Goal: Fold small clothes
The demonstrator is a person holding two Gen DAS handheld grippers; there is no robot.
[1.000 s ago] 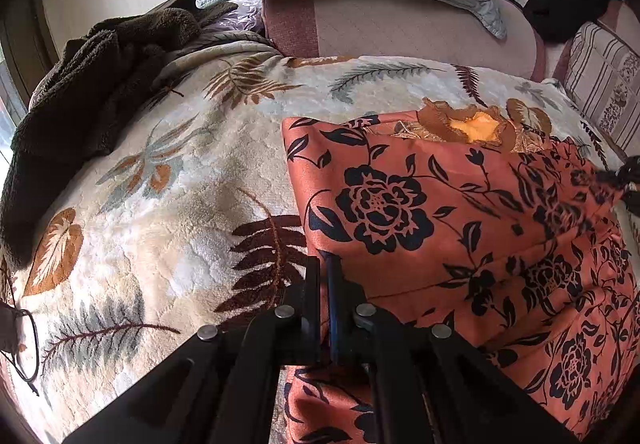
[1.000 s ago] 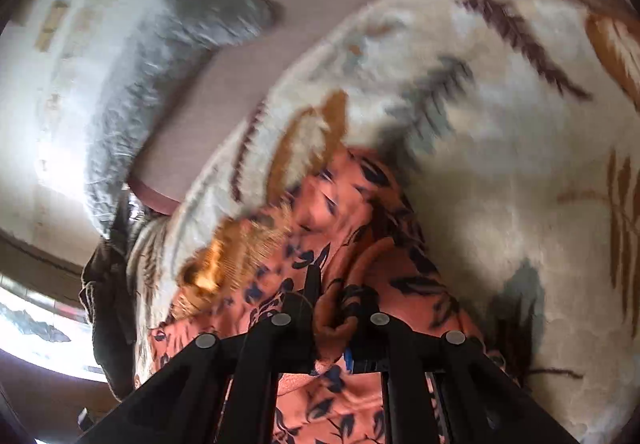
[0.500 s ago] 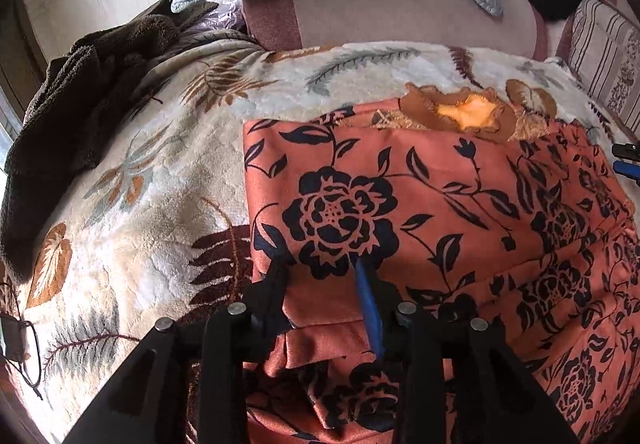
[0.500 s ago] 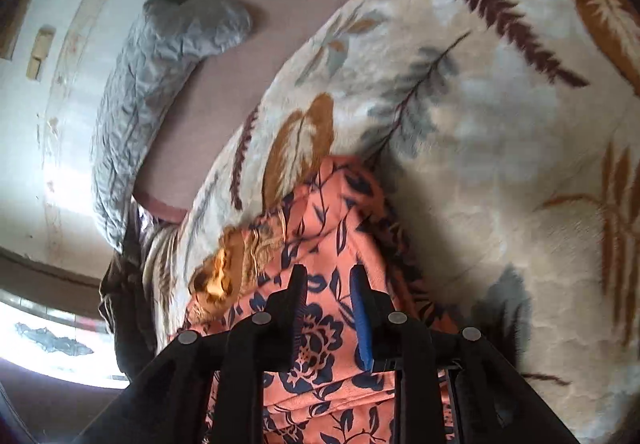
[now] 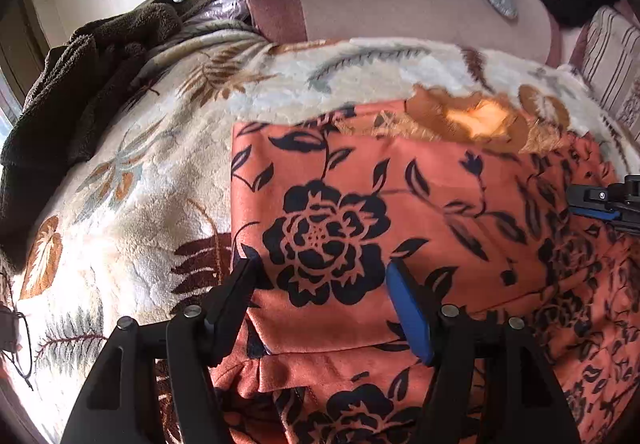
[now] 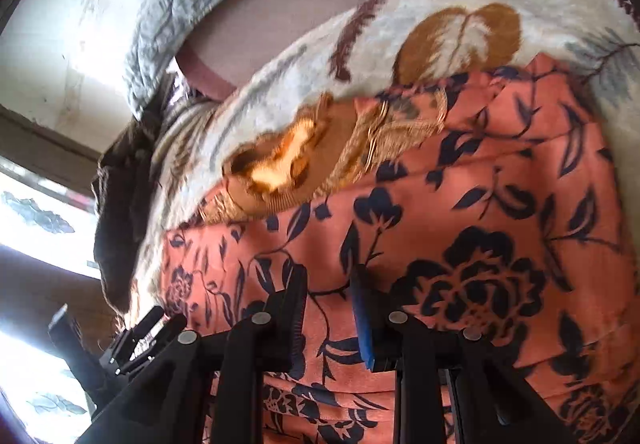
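The orange floral garment (image 5: 360, 212) lies folded on the leaf-patterned blanket (image 5: 132, 204), filling the centre and lower right of the frame, directly under the left gripper (image 5: 320, 276), whose jaws are opening and grip nothing, while the right gripper (image 6: 328, 284) hovers slightly parted, empty, above it.

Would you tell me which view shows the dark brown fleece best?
The left wrist view: the dark brown fleece lies heaped across the blanket's far left edge, fully lit. The right wrist view shows only a dim, shadowed strip by the window.
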